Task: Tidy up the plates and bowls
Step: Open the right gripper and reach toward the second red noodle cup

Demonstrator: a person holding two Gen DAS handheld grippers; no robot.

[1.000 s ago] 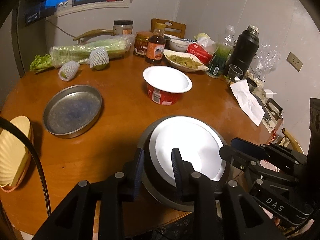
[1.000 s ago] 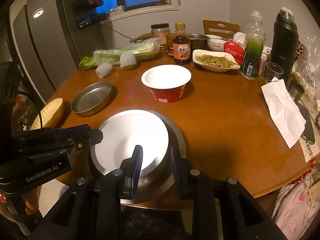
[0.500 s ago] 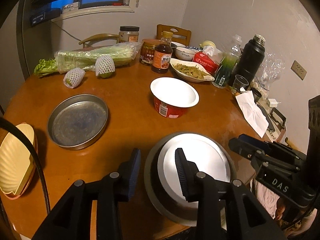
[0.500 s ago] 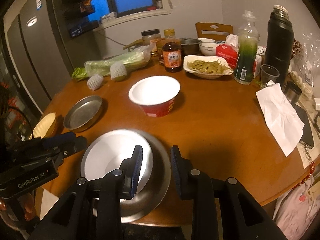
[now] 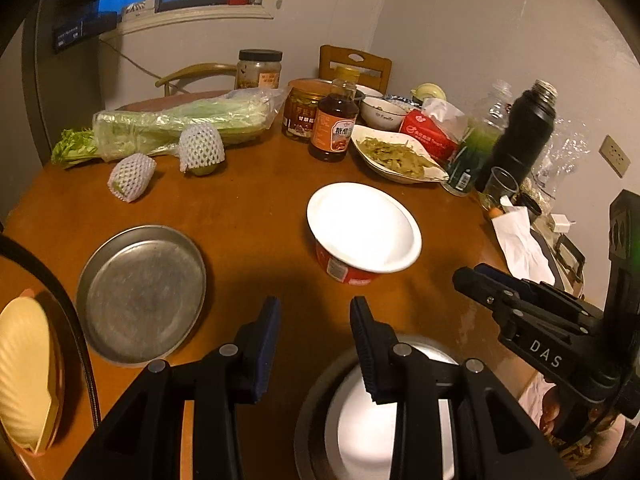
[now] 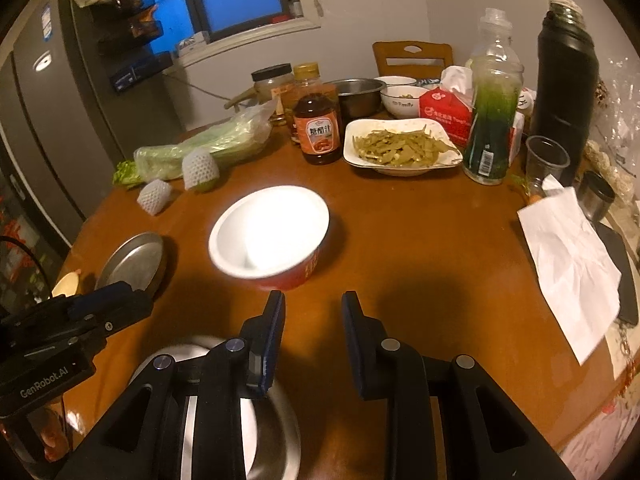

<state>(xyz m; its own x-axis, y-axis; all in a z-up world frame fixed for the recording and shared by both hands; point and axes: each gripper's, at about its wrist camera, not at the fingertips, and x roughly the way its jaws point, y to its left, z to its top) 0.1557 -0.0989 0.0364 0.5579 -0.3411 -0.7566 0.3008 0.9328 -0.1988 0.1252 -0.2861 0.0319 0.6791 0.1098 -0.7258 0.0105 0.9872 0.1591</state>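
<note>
Both tongs, left (image 5: 314,322) and right (image 6: 313,316), are spread and hold nothing above a round wooden table (image 5: 256,216). A white bowl (image 5: 368,432) sits inside a metal pan (image 5: 316,420) at the near edge.

Bare table (image 6: 420,248) right of red bowl (image 6: 269,232).

Glossy wooden table (image 5: 256,216), dull metal plate (image 5: 142,294).
</note>
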